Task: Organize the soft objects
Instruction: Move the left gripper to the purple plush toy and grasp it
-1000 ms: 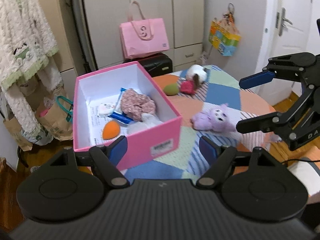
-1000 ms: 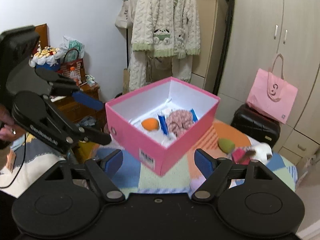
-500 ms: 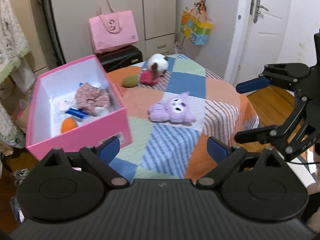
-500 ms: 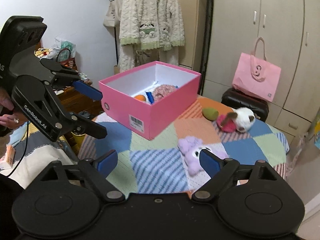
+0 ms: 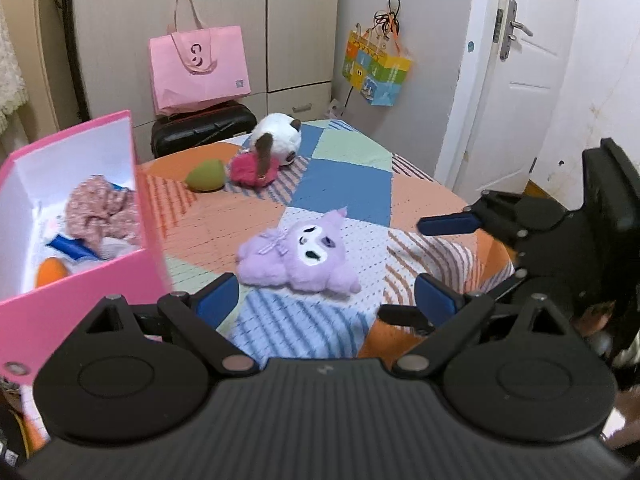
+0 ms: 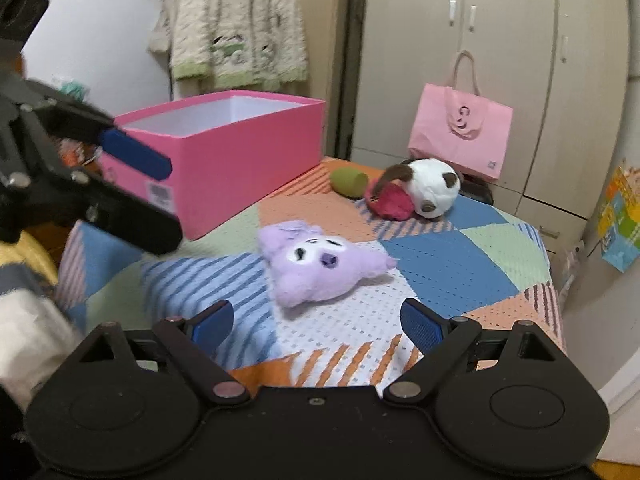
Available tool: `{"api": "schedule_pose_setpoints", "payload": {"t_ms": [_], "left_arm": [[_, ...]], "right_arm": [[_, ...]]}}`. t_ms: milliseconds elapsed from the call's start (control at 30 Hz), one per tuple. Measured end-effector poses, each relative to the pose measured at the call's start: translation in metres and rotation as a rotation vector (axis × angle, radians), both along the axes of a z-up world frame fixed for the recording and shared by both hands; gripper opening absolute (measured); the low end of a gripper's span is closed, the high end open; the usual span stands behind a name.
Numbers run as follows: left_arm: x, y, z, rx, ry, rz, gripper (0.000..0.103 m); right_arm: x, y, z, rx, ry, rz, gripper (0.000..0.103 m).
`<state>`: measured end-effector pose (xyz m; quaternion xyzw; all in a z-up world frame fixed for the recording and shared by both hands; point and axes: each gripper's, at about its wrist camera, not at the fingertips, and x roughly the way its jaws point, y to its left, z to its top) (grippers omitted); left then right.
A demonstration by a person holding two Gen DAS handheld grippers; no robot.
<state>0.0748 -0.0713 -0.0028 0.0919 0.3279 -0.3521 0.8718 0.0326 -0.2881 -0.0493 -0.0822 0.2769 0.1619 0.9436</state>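
Observation:
A purple plush toy (image 5: 300, 256) lies mid-table on the patchwork cloth, just ahead of both grippers; it also shows in the right wrist view (image 6: 320, 268). My left gripper (image 5: 326, 300) is open and empty. My right gripper (image 6: 316, 326) is open and empty, close in front of the plush. A pink box (image 5: 80, 280) at the left holds a floral scrunchie (image 5: 102, 212), an orange sponge (image 5: 50, 272) and small items. At the far side lie a green sponge (image 5: 206, 174), a red soft item (image 5: 252, 170) and a white plush (image 5: 280, 140).
The table (image 5: 344, 184) is round with a patchwork cloth; its edge drops off at the right. A pink bag (image 5: 198, 68) on a black suitcase, cupboards and a white door (image 5: 516, 80) stand behind. A fluffy coat (image 6: 236, 24) hangs at the left.
Both grippers have swung right, away from the pink box, and moved in toward the purple plush. The box has slid to the left edge of both views. Both stay open.

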Motion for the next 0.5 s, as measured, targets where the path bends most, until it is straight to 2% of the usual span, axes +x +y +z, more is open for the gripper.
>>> {"api": "schedule_pose_setpoints", "payload": {"t_ms": [133,233,500], "left_arm": [[0.022,-0.014,-0.017,-0.029,0.063,0.006,0.095],[0.039,-0.022,-0.028,-0.044,0.086,0.046,0.095],[0.062,-0.038,-0.049,0.004,0.009,0.134,0.095]], "right_arm": [[0.014,0.006,-0.013,0.004,-0.032,0.03,0.093],[0.025,0.014,-0.022,0.009,-0.014,0.057,0.093],[0.051,0.018,-0.041,0.08,-0.011,-0.018,0.093]]}}
